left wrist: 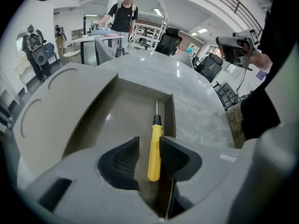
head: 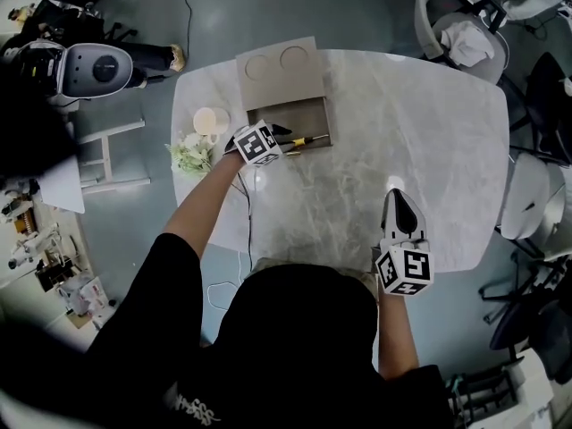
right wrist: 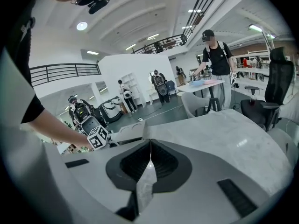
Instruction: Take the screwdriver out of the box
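A yellow-handled screwdriver (head: 300,139) lies along the near wall of the open shallow grey box (head: 313,114). The box's lid (head: 279,70) is folded back behind it. My left gripper (head: 284,136) reaches down into the box. In the left gripper view its jaws stand open astride the yellow handle (left wrist: 154,148), with a gap on the left side. The metal shaft points away toward the box's far wall (left wrist: 140,88). My right gripper (head: 399,197) hovers over the table's near right part, shut and empty (right wrist: 150,143).
The box sits at the far left of a marble table (head: 402,123). A white cup (head: 210,121) and a small bunch of flowers (head: 189,155) stand left of the box. Chairs (head: 465,34) ring the right side. A person (left wrist: 124,8) stands in the background.
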{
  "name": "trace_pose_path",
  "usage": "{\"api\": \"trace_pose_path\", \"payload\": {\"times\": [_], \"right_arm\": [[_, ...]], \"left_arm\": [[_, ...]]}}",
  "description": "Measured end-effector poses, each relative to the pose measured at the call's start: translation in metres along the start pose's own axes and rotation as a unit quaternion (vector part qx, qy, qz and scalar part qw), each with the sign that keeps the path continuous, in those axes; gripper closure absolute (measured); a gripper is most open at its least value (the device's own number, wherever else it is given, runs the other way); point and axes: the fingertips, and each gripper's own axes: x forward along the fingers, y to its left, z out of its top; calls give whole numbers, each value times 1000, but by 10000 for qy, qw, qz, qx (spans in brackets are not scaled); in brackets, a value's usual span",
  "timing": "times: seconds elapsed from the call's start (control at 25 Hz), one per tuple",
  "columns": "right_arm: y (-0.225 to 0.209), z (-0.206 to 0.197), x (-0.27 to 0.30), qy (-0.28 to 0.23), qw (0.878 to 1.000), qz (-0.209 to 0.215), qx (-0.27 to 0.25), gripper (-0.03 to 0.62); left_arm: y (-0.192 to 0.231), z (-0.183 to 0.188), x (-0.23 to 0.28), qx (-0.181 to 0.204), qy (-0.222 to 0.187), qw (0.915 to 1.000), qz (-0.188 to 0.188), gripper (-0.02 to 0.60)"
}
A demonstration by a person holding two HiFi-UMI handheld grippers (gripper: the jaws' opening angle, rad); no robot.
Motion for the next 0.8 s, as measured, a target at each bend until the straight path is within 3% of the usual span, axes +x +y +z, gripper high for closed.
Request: {"api": "trace_pose_path", "payload": {"times": [0.44,0.64,0.8], "right_arm": [[-30,0,12,-50,9993,-296,221,582],[-23,-6,11,8,9994,-260,238,582],[-22,-10,11,11,9994,-262,244,582]], "left_arm": [[0,3,13,408,534,9960,-594,434],[-5,-5,17,652,719,9939,-523,453],[-3,-6,17,446,538,9964,-489,464]]}}
